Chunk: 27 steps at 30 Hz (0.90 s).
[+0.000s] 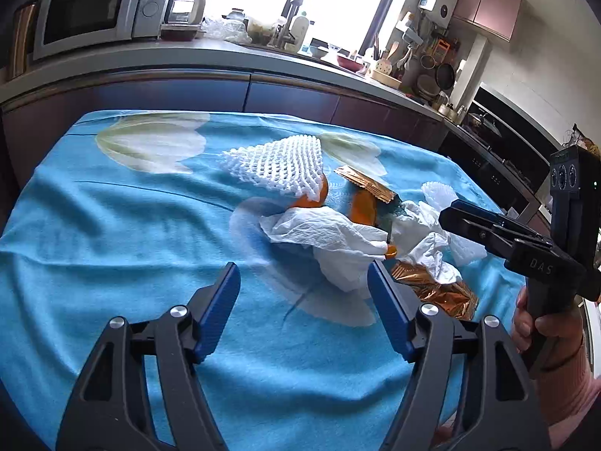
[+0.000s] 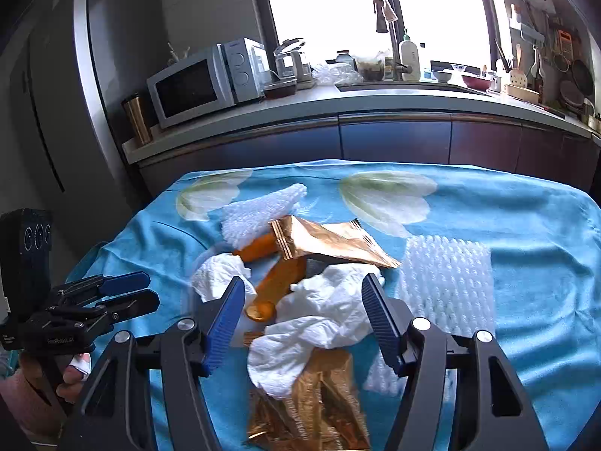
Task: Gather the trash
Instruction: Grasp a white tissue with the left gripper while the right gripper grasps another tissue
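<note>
A pile of trash lies on the blue flowered cloth [image 1: 112, 233]: crumpled white tissues [image 1: 338, 240] [image 2: 323, 304], orange peel [image 1: 362, 206] [image 2: 278, 278], gold foil wrappers [image 1: 439, 289] [image 2: 330, 244] [image 2: 311, 402], and white foam fruit nets [image 1: 281, 165] [image 2: 447, 278]. My left gripper [image 1: 304, 312] is open and empty, just short of the tissues. My right gripper [image 2: 302, 315] is open above the pile, its fingers on either side of the tissue. It also shows in the left wrist view [image 1: 484, 225] at the right. The left gripper shows in the right wrist view [image 2: 127, 293].
A kitchen counter [image 2: 300, 109] runs behind the table with a microwave [image 2: 199, 82], a sink and tap [image 2: 390, 30], bottles and utensils. A fridge [image 2: 75, 75] stands at the left. A stove [image 1: 499, 150] is at the right.
</note>
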Each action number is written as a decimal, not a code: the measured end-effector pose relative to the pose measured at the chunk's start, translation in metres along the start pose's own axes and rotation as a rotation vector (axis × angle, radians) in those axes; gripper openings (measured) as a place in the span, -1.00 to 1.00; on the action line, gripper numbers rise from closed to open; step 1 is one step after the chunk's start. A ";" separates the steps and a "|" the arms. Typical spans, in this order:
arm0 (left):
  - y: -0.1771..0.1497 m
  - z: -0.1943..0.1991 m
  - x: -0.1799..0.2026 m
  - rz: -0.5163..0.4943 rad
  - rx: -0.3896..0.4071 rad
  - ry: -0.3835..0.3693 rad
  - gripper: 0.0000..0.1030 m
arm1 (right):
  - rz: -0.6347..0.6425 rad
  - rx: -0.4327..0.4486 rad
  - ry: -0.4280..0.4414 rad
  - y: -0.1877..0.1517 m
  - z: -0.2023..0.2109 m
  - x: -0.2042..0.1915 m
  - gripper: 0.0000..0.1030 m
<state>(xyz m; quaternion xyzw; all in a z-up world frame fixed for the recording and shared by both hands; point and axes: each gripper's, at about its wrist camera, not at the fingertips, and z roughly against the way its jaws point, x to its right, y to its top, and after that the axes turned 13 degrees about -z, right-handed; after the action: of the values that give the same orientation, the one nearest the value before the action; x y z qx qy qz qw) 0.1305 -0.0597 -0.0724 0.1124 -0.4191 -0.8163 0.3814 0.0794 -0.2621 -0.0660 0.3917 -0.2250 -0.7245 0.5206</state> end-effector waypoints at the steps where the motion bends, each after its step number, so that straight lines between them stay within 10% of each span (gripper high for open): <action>1: 0.003 -0.006 0.002 0.004 -0.009 -0.005 0.36 | -0.008 -0.006 -0.005 -0.001 0.000 0.006 0.25; 7: 0.014 -0.032 -0.002 0.062 -0.061 -0.034 0.38 | -0.008 -0.044 -0.001 -0.009 -0.011 0.013 0.25; 14: 0.018 -0.059 -0.001 0.111 -0.129 -0.087 -0.15 | -0.018 -0.064 0.000 -0.011 -0.016 0.020 0.15; 18: 0.018 -0.065 0.001 0.114 -0.141 -0.105 -0.68 | -0.032 -0.068 0.002 -0.011 -0.016 0.024 -0.16; 27: 0.017 -0.048 0.006 0.085 -0.093 -0.105 -0.90 | -0.062 -0.055 0.061 -0.008 -0.004 0.031 -0.69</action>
<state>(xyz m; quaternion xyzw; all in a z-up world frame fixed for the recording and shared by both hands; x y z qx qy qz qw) 0.1590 -0.0989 -0.0885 0.0337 -0.4044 -0.8228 0.3979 0.0733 -0.2876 -0.0846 0.4060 -0.1767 -0.7338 0.5153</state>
